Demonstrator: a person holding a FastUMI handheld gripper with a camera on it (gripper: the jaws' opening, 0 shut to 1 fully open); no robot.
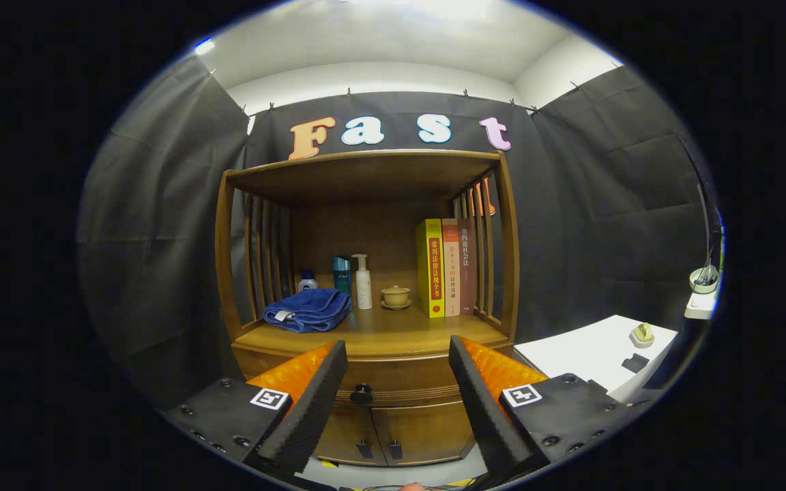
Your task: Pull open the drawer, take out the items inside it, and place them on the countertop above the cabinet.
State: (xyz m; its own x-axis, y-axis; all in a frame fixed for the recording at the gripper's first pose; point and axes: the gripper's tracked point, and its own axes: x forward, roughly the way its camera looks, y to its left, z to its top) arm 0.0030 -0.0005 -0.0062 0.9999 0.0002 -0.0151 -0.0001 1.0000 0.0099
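Observation:
A wooden cabinet stands ahead, with its drawer (393, 382) shut and a round dark knob (361, 393) on the drawer front. The countertop (372, 334) above the drawer carries a folded blue towel (308, 310), bottles, a small cup and books. My gripper (398, 354) is open, its fingers held wide apart some way in front of the cabinet. The knob shows between the fingers, close to the left one, and nothing is held. The drawer's contents are hidden.
On the countertop stand a white pump bottle (363, 281), a teal bottle (342, 273), a small white bottle (307, 280), a lidded cup on a saucer (396, 296) and three upright books (446, 267). Two lower cabinet doors (393, 433) sit below the drawer. A white table (591, 354) stands to the right.

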